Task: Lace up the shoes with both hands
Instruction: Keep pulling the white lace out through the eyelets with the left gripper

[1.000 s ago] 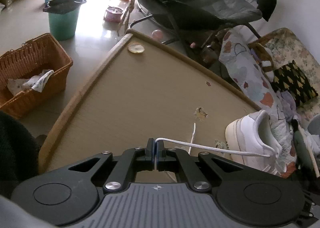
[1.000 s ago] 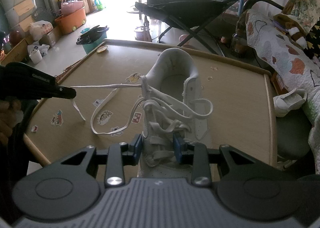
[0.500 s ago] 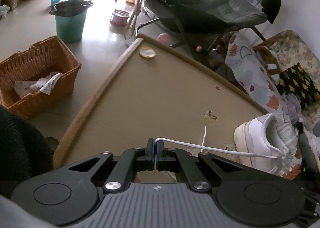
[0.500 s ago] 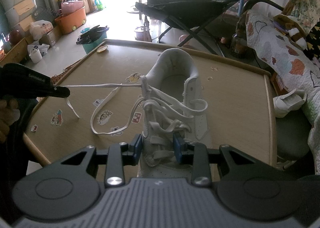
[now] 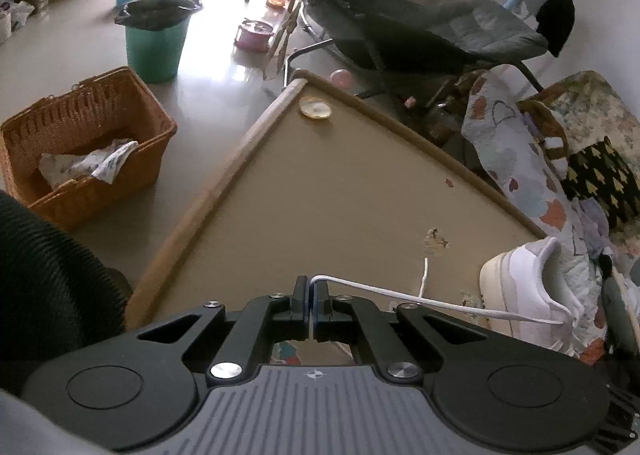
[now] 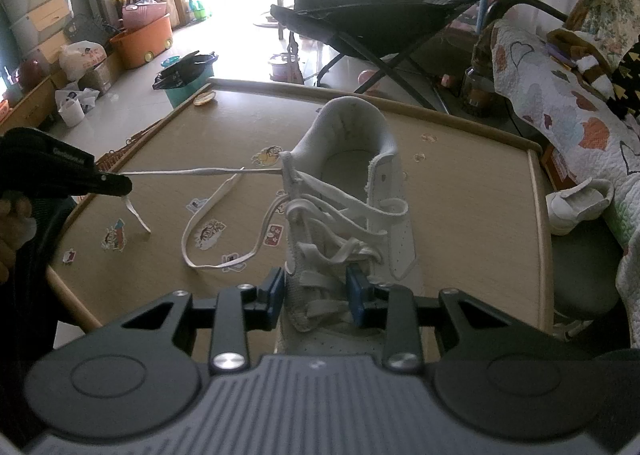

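Left jaws pinch the lace [image 6: 200, 172] taut sideways; right jaws clamp the shoe [image 6: 352, 191], heel away.

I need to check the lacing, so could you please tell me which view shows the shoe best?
The right wrist view: the shoe sits central, laces and tongue visible. The left wrist view shows only its heel at the edge.

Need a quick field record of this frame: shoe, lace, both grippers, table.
shoe: white high-top sneaker upright on table, heel away from right wrist camera
lace: white flat shoelace stretched taut from top eyelet out to the left gripper; another loop lies slack on the table
left gripper: shut on the lace, short end hanging below
right gripper: clamped across the shoe's lower laced front, steadying it
table: tan wooden table with raised rim, cartoon stickers on top
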Tool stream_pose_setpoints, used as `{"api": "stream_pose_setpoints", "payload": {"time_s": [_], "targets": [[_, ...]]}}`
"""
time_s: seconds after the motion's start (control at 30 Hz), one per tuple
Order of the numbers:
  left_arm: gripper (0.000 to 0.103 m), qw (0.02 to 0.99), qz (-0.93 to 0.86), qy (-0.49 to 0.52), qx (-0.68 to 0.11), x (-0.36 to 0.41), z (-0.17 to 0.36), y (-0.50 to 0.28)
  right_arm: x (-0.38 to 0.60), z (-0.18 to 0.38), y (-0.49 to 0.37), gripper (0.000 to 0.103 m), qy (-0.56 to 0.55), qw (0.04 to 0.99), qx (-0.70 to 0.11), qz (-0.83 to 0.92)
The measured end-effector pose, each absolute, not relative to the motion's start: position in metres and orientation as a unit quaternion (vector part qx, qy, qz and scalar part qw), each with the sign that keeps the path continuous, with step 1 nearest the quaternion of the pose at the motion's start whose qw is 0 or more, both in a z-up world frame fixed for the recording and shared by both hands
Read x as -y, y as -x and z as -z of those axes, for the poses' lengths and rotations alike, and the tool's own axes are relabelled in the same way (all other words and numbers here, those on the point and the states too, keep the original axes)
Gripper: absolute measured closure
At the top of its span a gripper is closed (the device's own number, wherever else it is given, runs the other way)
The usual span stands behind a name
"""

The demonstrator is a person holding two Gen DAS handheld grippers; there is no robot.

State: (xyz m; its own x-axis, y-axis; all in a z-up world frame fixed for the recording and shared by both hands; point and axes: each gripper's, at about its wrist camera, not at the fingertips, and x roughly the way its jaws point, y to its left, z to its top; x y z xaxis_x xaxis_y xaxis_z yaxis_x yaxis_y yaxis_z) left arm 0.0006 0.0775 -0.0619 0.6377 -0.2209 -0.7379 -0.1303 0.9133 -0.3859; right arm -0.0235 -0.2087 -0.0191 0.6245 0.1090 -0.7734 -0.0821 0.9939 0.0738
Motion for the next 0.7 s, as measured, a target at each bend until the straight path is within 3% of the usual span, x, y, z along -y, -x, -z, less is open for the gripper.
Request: {"api": "stream_pose_setpoints", "payload": {"time_s": [0.7], "targets": [[0.101,0.878,0.031,0.237,-0.415,-0.0882,0.0680,0.0008,0.2109,0.0141,0.0261,0.070,-0.025,0.904,-0.425,-0.052]]}}
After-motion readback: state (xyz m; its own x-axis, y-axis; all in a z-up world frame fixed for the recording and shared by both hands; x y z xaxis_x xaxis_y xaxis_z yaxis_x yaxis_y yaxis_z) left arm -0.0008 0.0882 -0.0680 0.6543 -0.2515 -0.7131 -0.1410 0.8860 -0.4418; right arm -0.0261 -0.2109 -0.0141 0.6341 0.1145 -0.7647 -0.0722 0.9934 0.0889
